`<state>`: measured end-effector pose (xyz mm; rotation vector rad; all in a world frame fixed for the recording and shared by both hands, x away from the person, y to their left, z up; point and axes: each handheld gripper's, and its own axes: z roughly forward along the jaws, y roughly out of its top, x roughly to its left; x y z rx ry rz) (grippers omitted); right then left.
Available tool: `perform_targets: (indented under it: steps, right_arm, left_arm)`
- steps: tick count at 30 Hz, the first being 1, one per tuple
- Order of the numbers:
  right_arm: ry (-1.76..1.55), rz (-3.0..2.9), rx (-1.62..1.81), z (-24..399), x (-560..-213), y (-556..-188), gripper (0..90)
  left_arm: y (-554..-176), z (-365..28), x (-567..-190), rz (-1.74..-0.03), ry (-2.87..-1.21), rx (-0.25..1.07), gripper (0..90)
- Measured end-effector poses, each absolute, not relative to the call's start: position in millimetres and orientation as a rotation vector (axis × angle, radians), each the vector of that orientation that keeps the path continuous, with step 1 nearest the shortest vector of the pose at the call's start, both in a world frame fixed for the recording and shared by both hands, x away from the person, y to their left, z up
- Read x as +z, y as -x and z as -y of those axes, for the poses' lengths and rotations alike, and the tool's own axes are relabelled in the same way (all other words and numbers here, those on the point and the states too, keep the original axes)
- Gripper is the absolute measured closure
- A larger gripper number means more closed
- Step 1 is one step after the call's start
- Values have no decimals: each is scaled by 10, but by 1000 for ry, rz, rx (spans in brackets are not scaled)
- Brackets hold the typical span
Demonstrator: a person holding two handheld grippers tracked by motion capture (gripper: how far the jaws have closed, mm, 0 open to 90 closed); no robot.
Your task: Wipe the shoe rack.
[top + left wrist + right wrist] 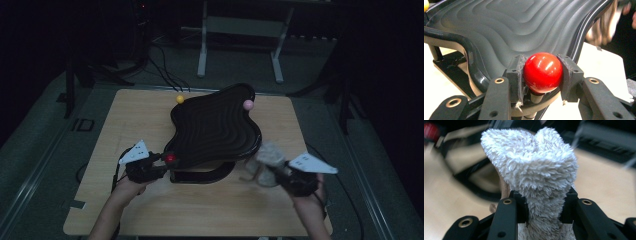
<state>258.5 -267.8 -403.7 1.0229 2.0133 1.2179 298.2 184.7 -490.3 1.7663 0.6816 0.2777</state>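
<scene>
A black wavy-ribbed tray [215, 125] stands on a black stand in the middle of the wooden table. It carries ball knobs at its corners: a red one [171, 159], a yellow one [180, 99] and a pink one [248, 104]. My left gripper [167, 161] is shut on the red ball [542, 72] at the tray's near left corner, pads pressing both sides. My right gripper [275, 167] holds a fluffy white cloth [265, 162] beside the tray's near right edge. In the right gripper view the cloth [534, 170] bunches up above the pads [520, 205] that squeeze it.
The table's [150, 210] edges run close around the stand. A white table frame [240, 30] and cables lie on the dark floor beyond. The tray's ribbed surface [524, 27] rises ahead of my left gripper, with the yellow ball [425, 5] at its far corner.
</scene>
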Motion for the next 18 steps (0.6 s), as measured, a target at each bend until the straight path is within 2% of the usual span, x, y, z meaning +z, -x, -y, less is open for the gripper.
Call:
perform_targets:
  steps: [4, 7, 10, 13, 18]
  right_arm:
    - [-947, -1917, 1311, 2745, -3629, -2549, 667]
    - [-882, -1927, 1350, 2626, -3495, -2545, 667]
    - [-855, -1969, 1366, 2504, -3509, -2565, 667]
    - [-808, -2051, 1357, 2279, -3656, -2592, 667]
    - [-767, -2084, 1358, 2139, -3806, -2500, 667]
  left_arm:
    - [-2984, -1848, -4904, -680, -1766, 275, 592]
    - [-2987, -1852, -4903, -679, -1767, 274, 592]
    - [-2989, -1856, -4908, -676, -1765, 270, 592]
    - [-2995, -1862, -4915, -672, -1761, 262, 592]
    - [-2999, -1864, -4915, -669, -1762, 258, 593]
